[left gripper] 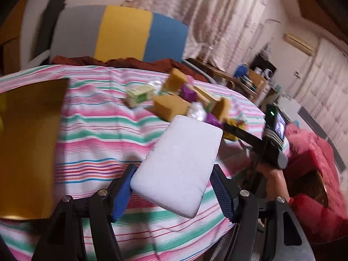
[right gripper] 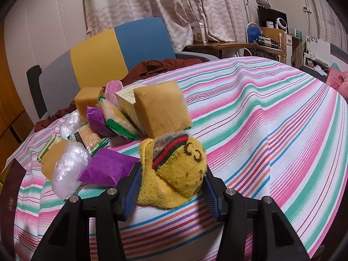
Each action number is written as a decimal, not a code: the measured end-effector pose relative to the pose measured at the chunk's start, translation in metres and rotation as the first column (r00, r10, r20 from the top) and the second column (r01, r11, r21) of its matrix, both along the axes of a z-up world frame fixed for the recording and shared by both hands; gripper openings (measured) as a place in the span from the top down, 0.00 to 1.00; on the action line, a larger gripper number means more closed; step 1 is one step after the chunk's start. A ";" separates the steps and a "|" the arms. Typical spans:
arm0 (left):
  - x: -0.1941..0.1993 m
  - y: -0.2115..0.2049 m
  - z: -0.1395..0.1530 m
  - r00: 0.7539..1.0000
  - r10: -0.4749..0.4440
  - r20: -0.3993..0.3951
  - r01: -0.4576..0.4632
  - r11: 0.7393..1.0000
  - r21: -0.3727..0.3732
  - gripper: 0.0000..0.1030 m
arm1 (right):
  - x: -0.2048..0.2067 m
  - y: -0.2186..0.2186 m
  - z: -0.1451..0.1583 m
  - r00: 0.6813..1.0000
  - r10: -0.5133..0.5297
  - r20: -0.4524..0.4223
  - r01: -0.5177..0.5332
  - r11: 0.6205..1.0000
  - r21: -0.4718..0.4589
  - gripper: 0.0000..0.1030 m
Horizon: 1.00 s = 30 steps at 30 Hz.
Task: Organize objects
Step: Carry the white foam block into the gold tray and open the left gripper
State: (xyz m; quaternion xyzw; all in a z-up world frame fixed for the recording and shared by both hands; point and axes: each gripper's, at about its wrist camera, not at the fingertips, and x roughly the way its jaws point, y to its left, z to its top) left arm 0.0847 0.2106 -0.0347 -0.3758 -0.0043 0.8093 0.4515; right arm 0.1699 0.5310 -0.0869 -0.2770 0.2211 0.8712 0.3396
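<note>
Left tool (left gripper: 171, 187) pitched downward, clamping a white foam block (left gripper: 178, 169) raised above the striped tabletop (left gripper: 91, 134). Right tool (right gripper: 170, 187) angled down, gripping a yellow sock bundle (right gripper: 176, 171) resting on the tabletop beside the clutter.

Surface (right gripper: 261, 113) draped in striped cloth; near left edge, heap of tan sponges (right gripper: 161, 108), purple packets (right gripper: 106, 169), clear wrap bundles (right gripper: 67, 169), yellow sock (right gripper: 174, 174).

A yellow sock (right gripper: 180, 169), near and central on the striped cloth, shows two interlocking brown letter G shapes. Print on the boxes and packets behind is too blurred to read.
</note>
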 end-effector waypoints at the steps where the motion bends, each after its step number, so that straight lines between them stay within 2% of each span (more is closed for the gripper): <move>1: -0.002 -0.005 0.001 1.000 0.009 0.005 -0.009 1.000 0.009 0.33 | 0.001 0.000 0.001 1.000 0.001 0.001 -0.001 1.000 0.001 0.49; 5: -0.015 -0.037 0.015 0.996 0.085 -0.010 -0.085 0.996 0.036 0.33 | 0.004 -0.002 0.004 1.000 -0.006 0.000 0.006 1.000 0.002 0.52; 10: -0.034 -0.080 0.034 0.976 0.199 -0.086 -0.196 0.980 0.036 0.32 | 0.009 -0.012 0.009 0.999 -0.033 -0.016 0.033 0.999 -0.019 0.54; 12: -0.044 -0.096 0.036 0.963 0.253 -0.089 -0.251 0.967 0.039 0.32 | 0.012 -0.021 0.014 0.999 -0.033 -0.029 0.033 0.999 -0.023 0.54; 15: -0.065 -0.122 0.034 0.944 0.329 -0.022 -0.328 0.944 0.049 0.32 | 0.013 -0.033 0.023 0.998 -0.033 -0.055 0.032 0.999 -0.018 0.54; 20: -0.082 -0.160 0.030 0.904 0.421 -0.068 -0.422 0.906 0.001 0.32 | 0.013 -0.060 0.047 0.993 0.003 -0.114 -0.001 1.000 0.013 0.54; 25: -0.100 -0.186 0.021 0.861 0.504 -0.069 -0.507 0.861 -0.031 0.29 | -0.003 -0.102 0.076 0.969 0.157 -0.190 -0.159 0.987 0.005 0.54; 28: -0.108 -0.194 0.010 0.842 0.536 -0.064 -0.539 0.838 -0.077 0.28 | -0.022 -0.135 0.087 0.930 0.292 -0.222 -0.305 0.952 -0.025 0.54; 30: -0.113 -0.197 0.002 0.832 0.552 -0.056 -0.555 0.826 -0.104 0.28 | -0.037 -0.165 0.091 0.892 0.394 -0.223 -0.412 0.910 -0.038 0.54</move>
